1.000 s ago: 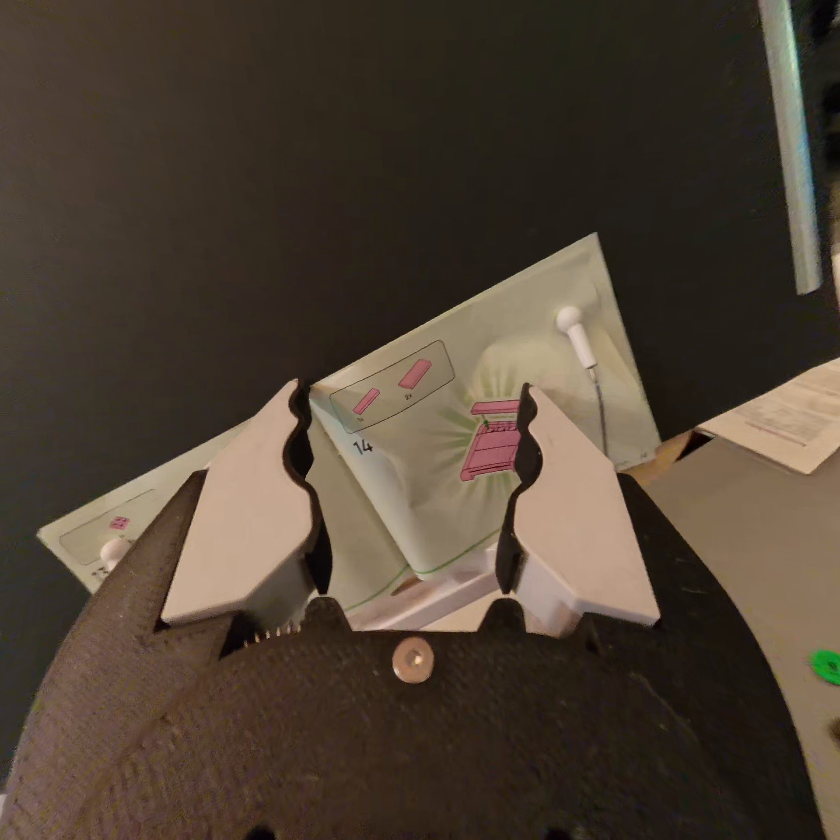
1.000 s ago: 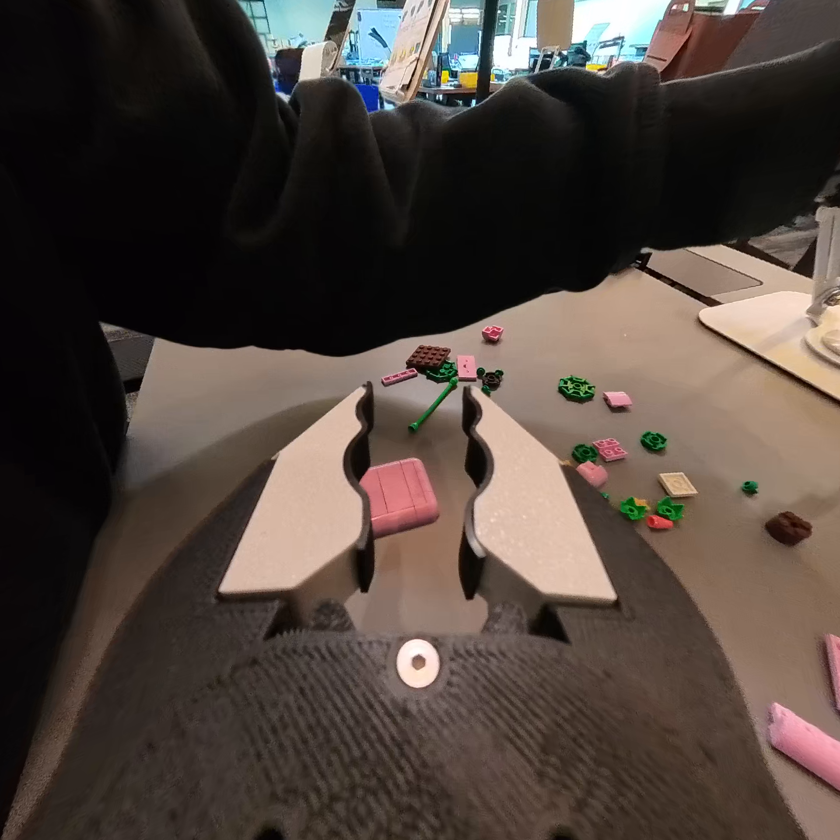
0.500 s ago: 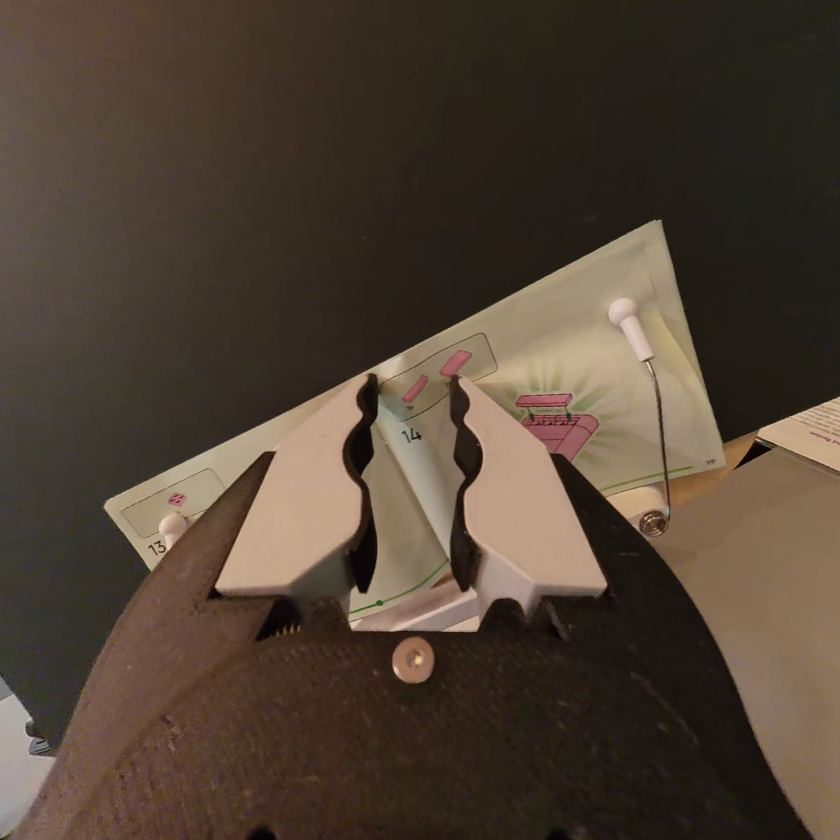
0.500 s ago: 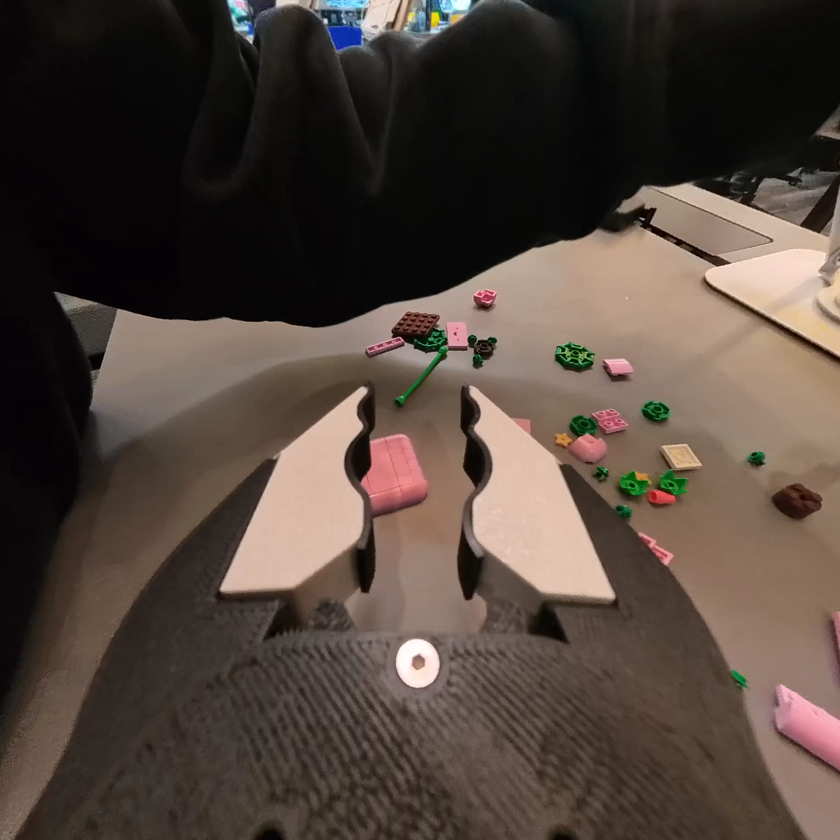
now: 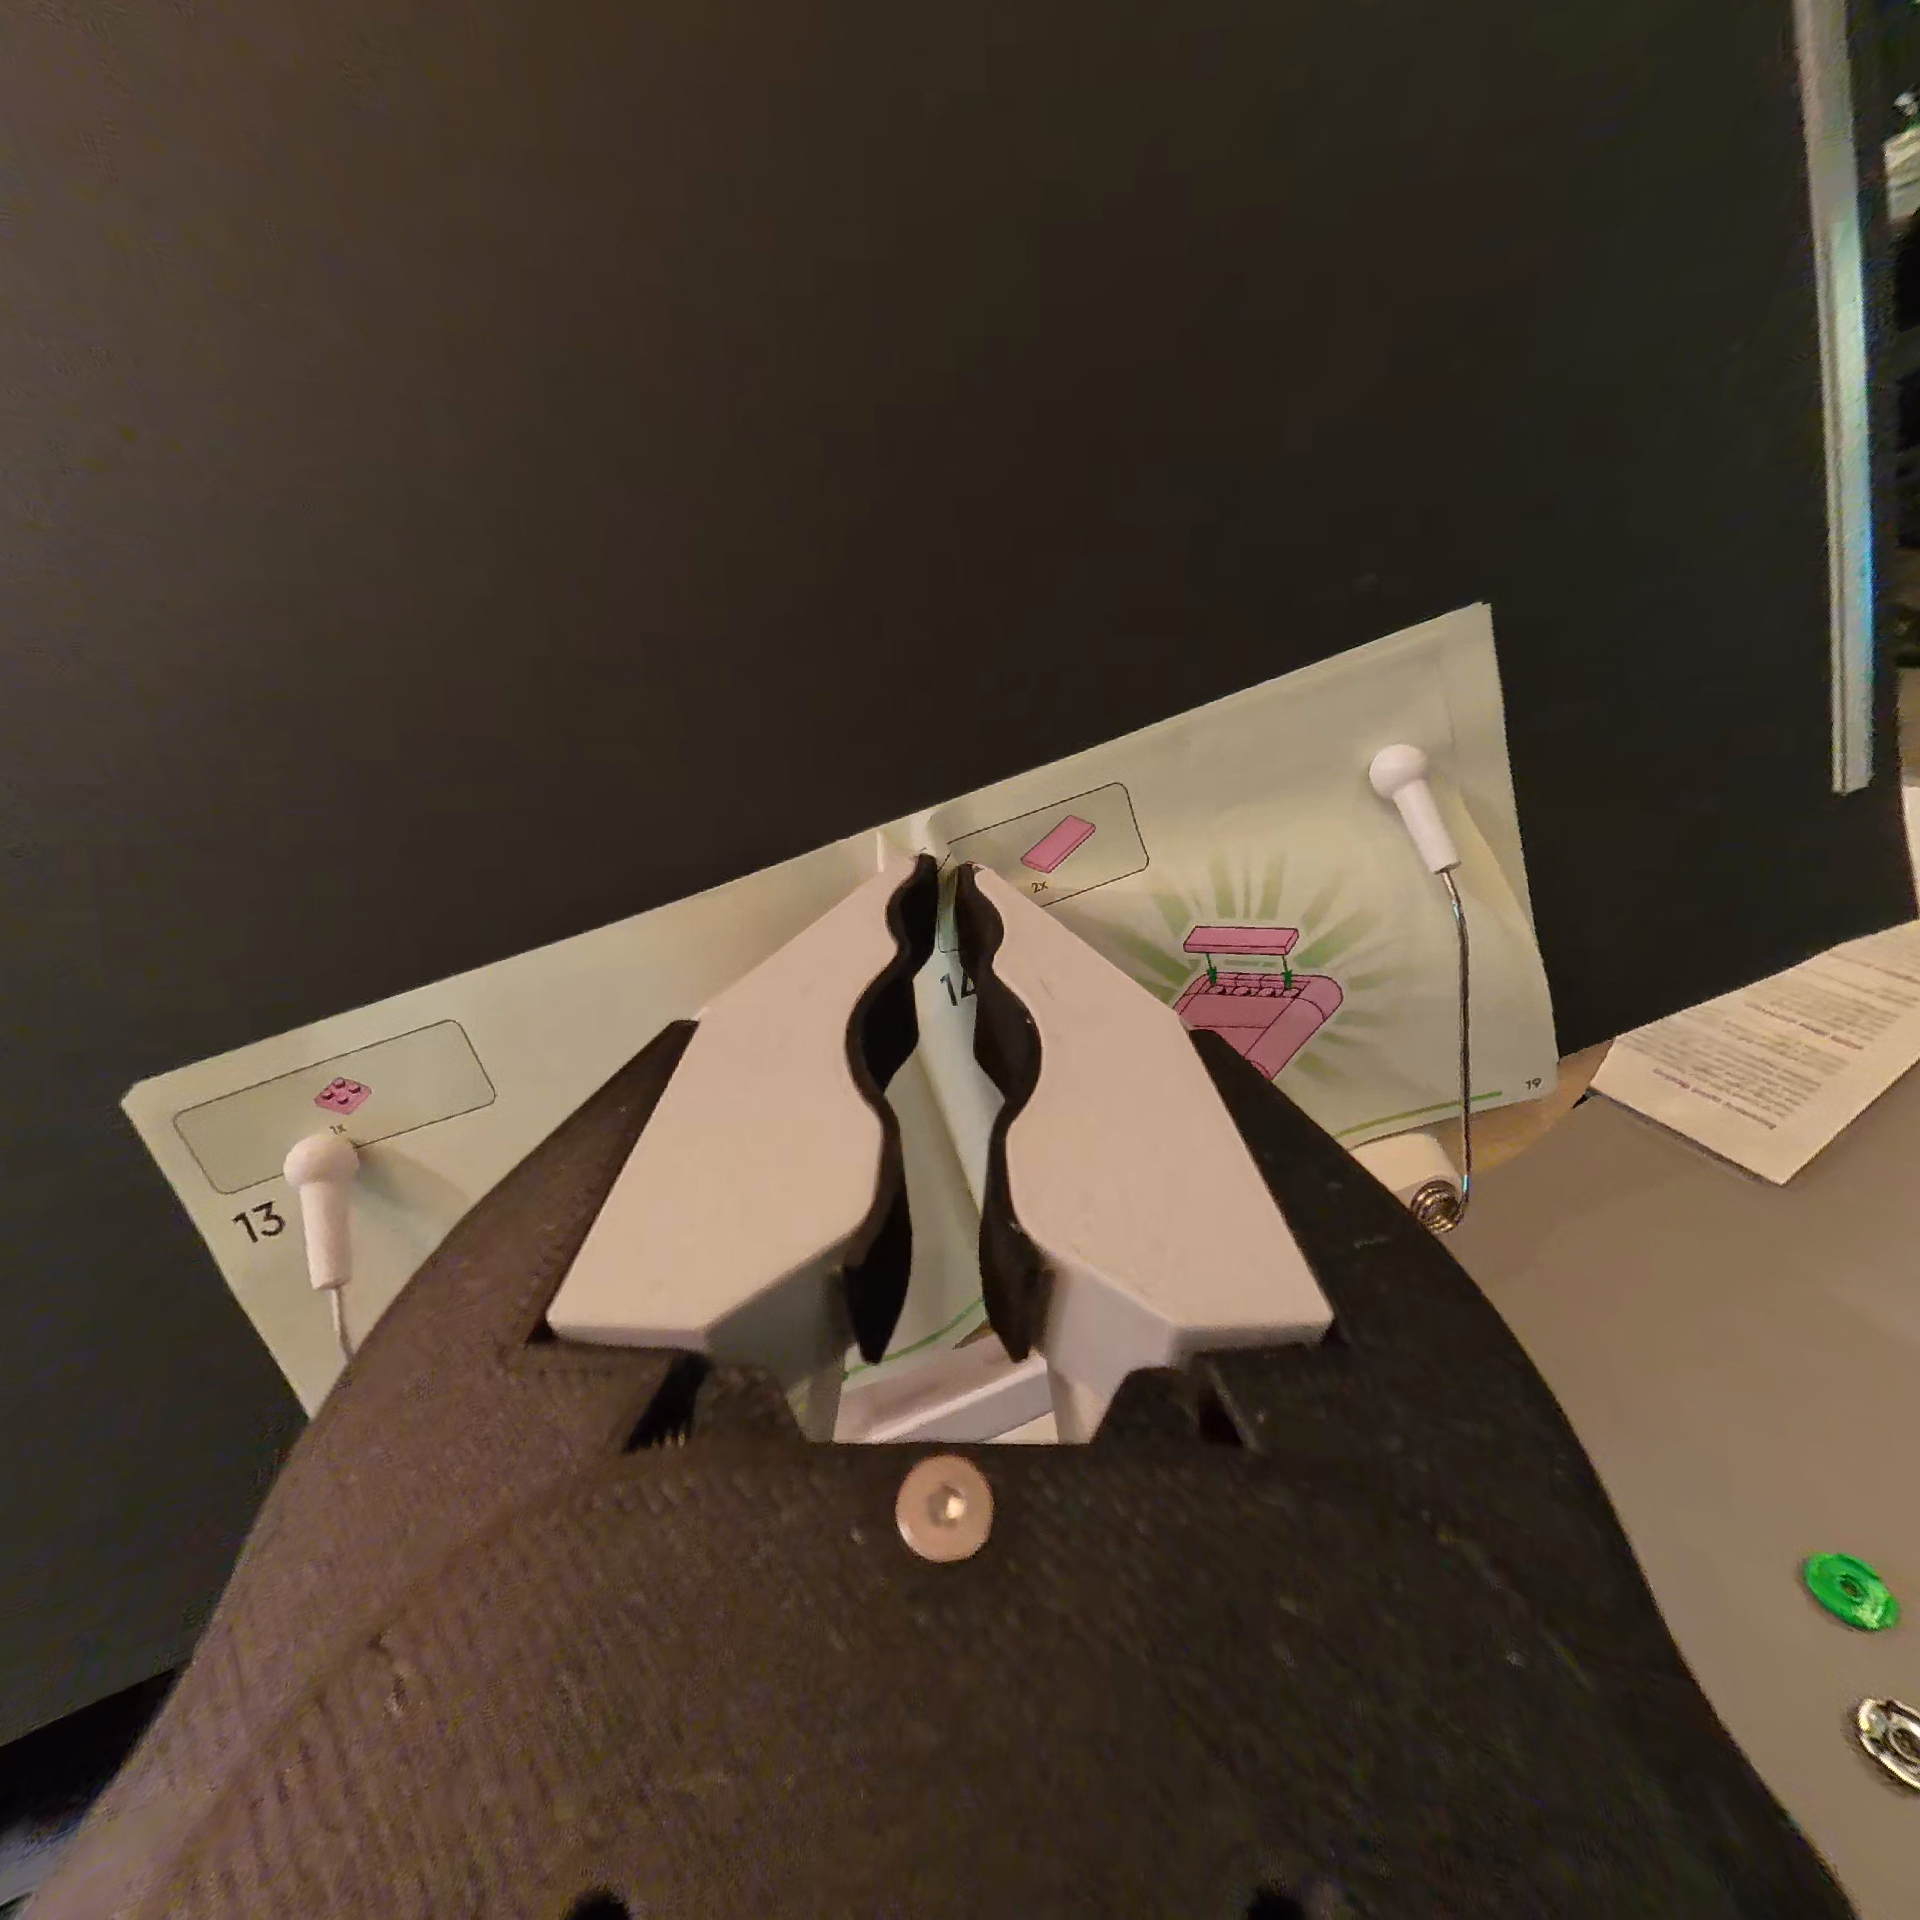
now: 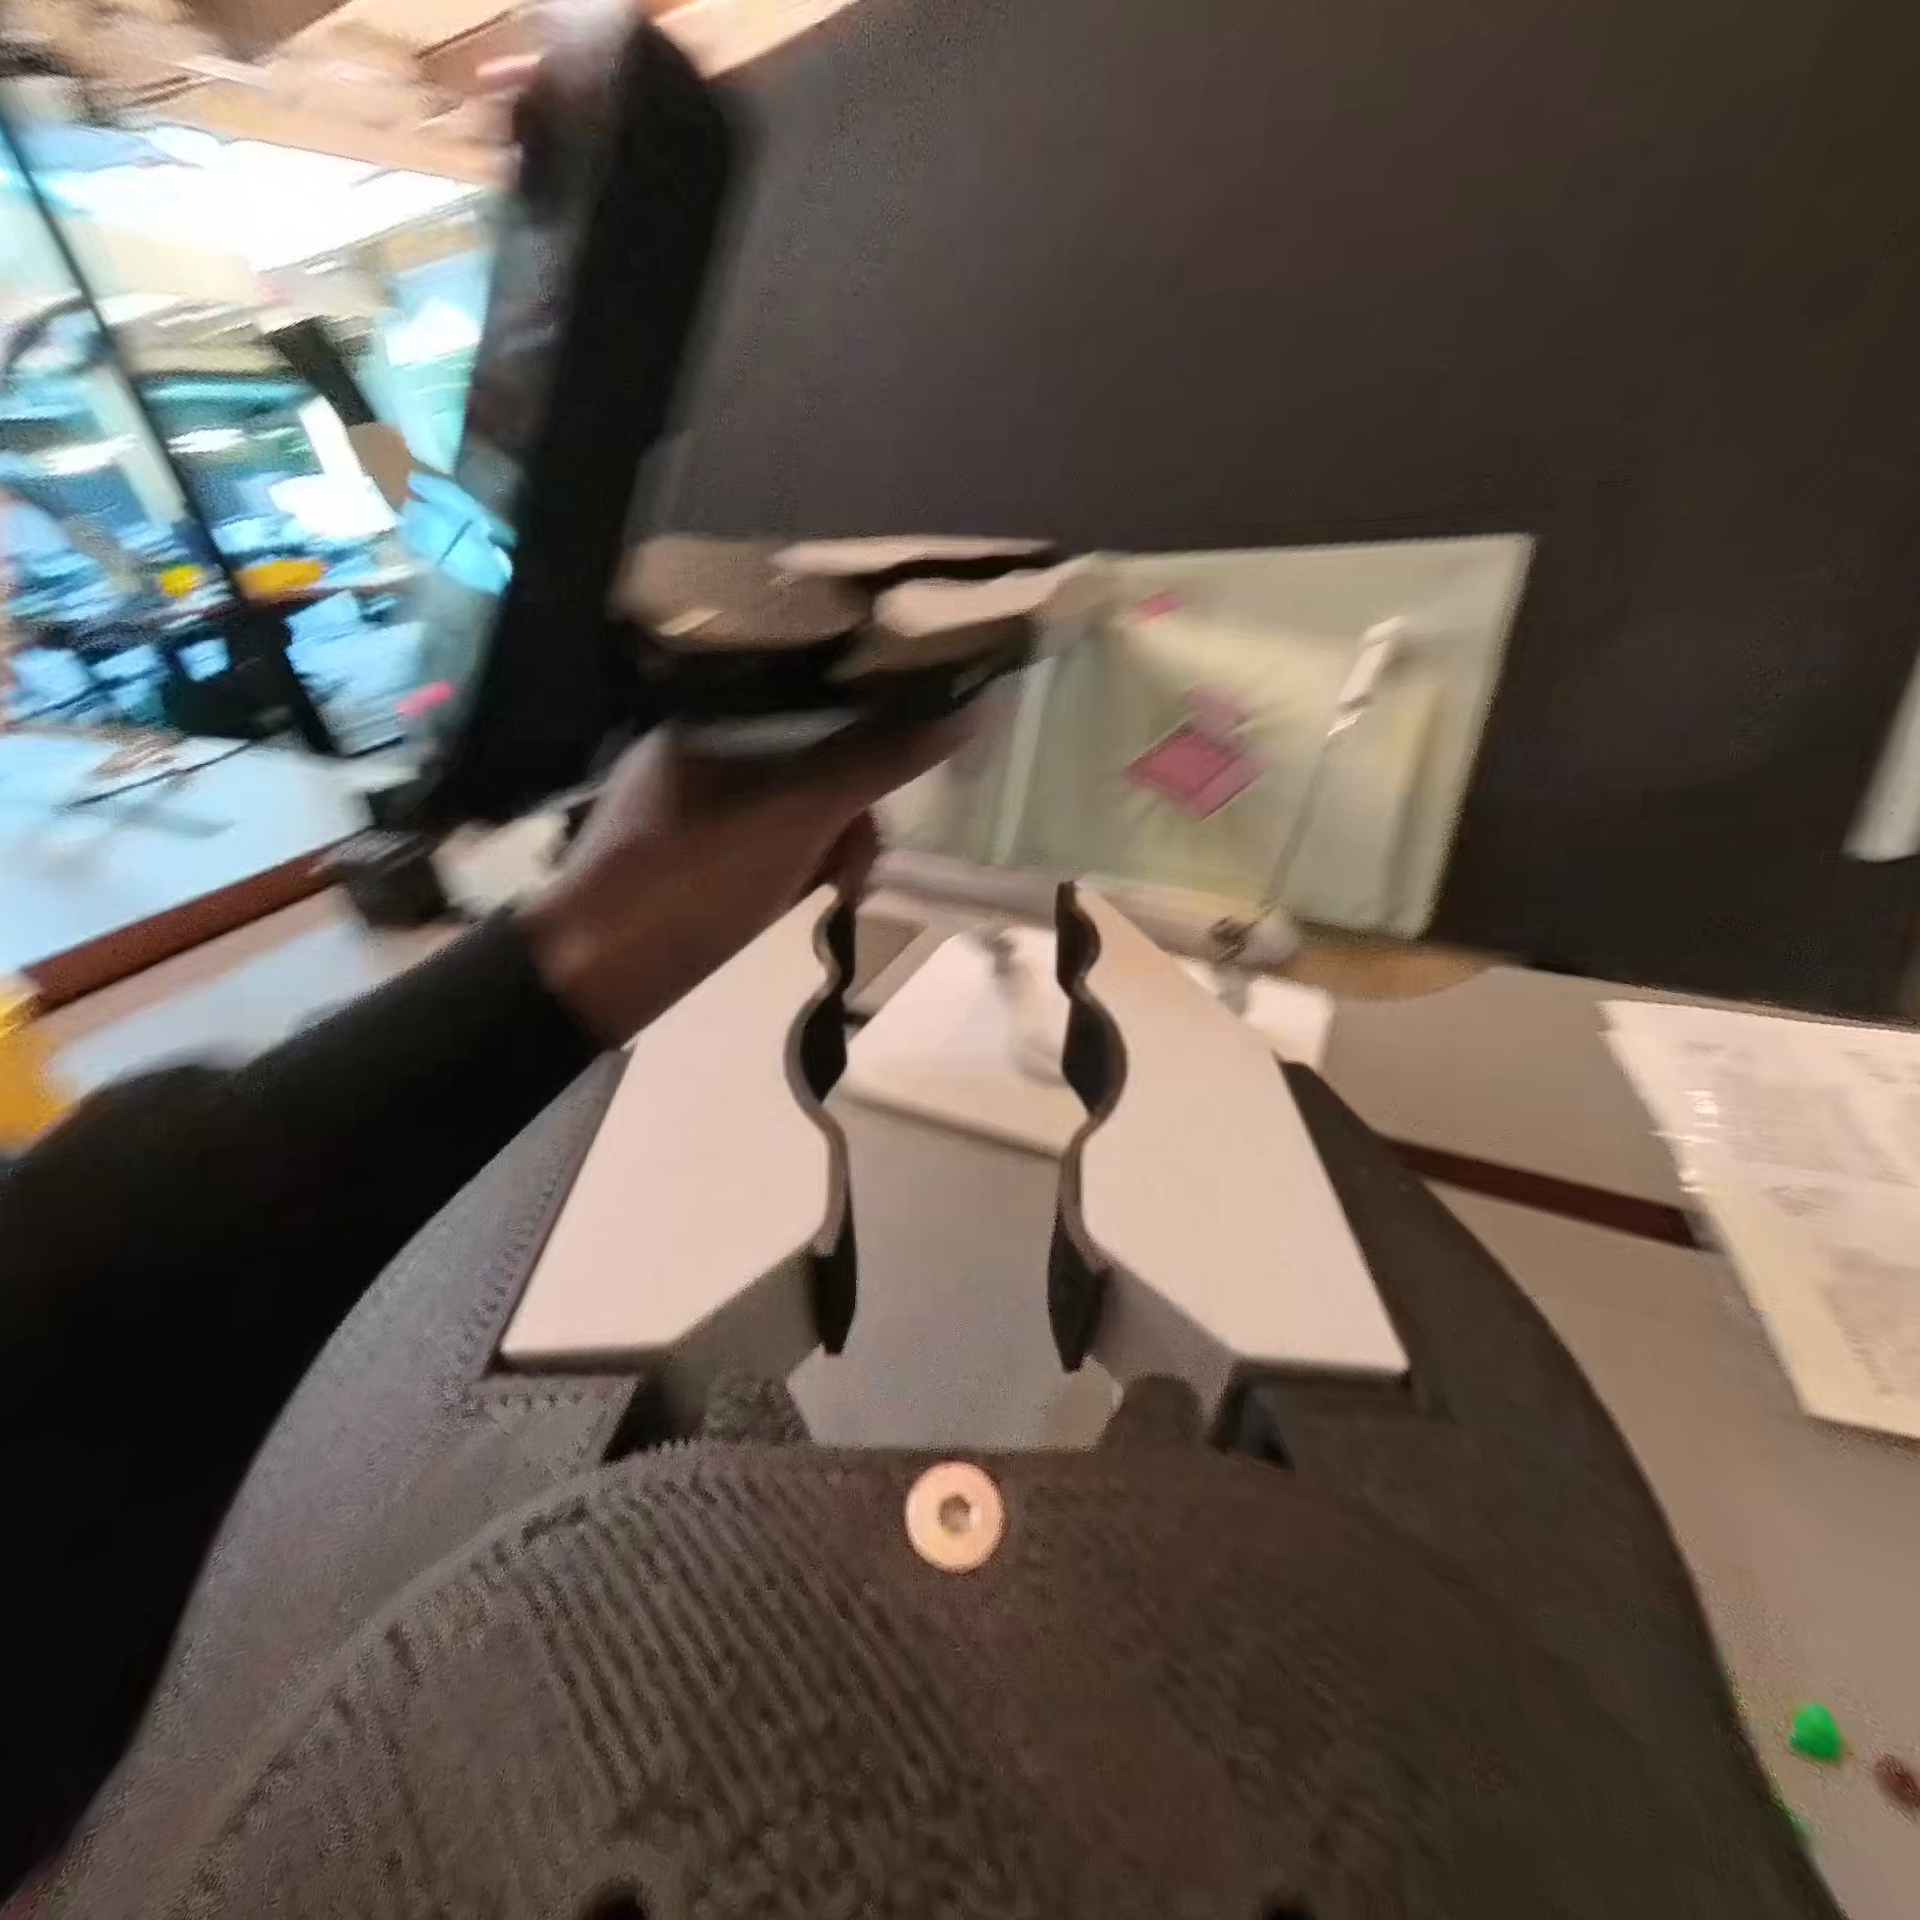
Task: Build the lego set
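Note:
The pale green instruction booklet point(image 5: 1299, 862) stands open on a white stand against a dark panel, held by two white wire pegs point(image 5: 1408, 800). My left gripper point(image 5: 945, 873) is at the booklet's centre fold, with its jaws closed down to a thin slit on a page edge. In the blurred right wrist view the left gripper point(image 6: 883, 603) lies sideways in a person's hand point(image 6: 665, 904), its tips at the booklet point(image 6: 1299, 675). My right gripper point(image 6: 951, 914) is open and empty above the table, pointing at the white stand base point(image 6: 966, 1029).
A printed paper sheet point(image 5: 1787, 1049) lies on the grey table at the right, and it also shows in the right wrist view point(image 6: 1808, 1174). A green round piece point(image 5: 1855, 1619) and a metal snap lie near the right edge. A dark panel point(image 5: 831, 416) rises behind the booklet. Spacing between my two grippers at the tips: around 15 cm.
My left gripper's jaws went from wide open to nearly shut at the booklet's fold. The right wrist view swung up from the loose pieces on the table to the booklet.

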A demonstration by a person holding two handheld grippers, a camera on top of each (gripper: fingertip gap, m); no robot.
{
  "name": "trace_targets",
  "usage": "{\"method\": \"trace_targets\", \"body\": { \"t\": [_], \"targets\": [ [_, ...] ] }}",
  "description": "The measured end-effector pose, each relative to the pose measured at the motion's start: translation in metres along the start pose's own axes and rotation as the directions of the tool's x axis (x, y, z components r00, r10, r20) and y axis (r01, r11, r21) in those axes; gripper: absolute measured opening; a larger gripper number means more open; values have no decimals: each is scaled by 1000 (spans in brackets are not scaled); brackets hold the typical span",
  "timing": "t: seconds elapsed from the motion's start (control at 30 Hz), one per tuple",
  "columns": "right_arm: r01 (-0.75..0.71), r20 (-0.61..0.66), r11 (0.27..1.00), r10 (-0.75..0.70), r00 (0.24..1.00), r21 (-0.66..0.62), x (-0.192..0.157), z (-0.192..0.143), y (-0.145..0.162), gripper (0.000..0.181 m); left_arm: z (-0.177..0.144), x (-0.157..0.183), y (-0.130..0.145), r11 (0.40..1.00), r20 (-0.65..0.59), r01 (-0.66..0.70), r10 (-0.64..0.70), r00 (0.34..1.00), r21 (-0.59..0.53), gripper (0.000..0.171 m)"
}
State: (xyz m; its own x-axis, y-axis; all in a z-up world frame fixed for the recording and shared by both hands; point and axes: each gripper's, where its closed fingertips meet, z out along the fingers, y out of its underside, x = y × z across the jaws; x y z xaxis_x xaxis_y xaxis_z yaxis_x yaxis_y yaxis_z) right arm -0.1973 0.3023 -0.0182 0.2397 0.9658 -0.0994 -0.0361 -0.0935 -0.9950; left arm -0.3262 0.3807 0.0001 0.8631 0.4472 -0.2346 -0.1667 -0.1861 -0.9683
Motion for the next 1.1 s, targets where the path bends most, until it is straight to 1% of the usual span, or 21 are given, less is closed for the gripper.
{"method": "trace_targets", "body": {
  "t": [0.07,0.1,0.2,0.23,0.27,0.3,0.33,0.37,0.43,0.53,0.63,0.77,0.9,0.93,1.03,1.1],
  "targets": [
    [-44,-131,998,49,990,40,39,31,-11,34,0,0,0,1000,-27,17,-16,999,1,1],
    [-76,-169,996,83,982,47,54,44,-10,35,0,0,0,1000,-42,23,-23,999,1,1],
    [-179,-195,984,178,965,13,82,76,11,38,-1,0,0,1000,-70,20,-19,997,12,1],
    [-193,-198,981,191,961,9,87,82,17,34,0,0,0,1000,-71,3,-2,997,20,1],
    [-193,-196,981,190,962,4,90,85,21,23,0,0,0,1000,-73,-11,13,997,26,1],
    [-184,-184,983,182,966,4,91,87,22,7,0,0,0,999,-77,-18,20,997,31,1],
    [-173,-187,985,172,967,12,95,87,23,0,0,0,0,999,-82,-16,19,996,34,1],
    [-159,-168,987,160,973,17,95,87,22,0,0,0,0,999,-90,-8,12,996,38,1],
    [-189,-130,981,193,973,41,95,86,22,0,-1,-1,0,999,-101,12,-8,995,43,1],
    [-278,-114,949,296,948,150,99,81,22,0,-2,-2,0,998,-93,20,-15,996,55,0],
    [-276,-131,930,314,940,243,104,76,23,0,-7,-7,-2,997,-67,20,-15,998,80,0],
    [-275,-140,926,318,938,259,105,78,22,0,-17,-16,-3,990,-40,70,-66,997,120,0],
    [-274,-137,928,315,939,254,107,78,22,0,-25,-24,-3,983,-12,101,-100,995,154,6],
    [-277,-136,927,318,938,254,108,78,22,0,-26,-24,-4,982,-11,106,-106,994,159,10],
    [-269,-133,930,308,942,249,108,79,22,0,-31,-15,-14,978,-47,84,-77,996,193,38],
    [-242,-144,941,280,949,238,108,79,22,0,-32,0,-27,976,-105,40,-17,994,214,41]
  ]
}}
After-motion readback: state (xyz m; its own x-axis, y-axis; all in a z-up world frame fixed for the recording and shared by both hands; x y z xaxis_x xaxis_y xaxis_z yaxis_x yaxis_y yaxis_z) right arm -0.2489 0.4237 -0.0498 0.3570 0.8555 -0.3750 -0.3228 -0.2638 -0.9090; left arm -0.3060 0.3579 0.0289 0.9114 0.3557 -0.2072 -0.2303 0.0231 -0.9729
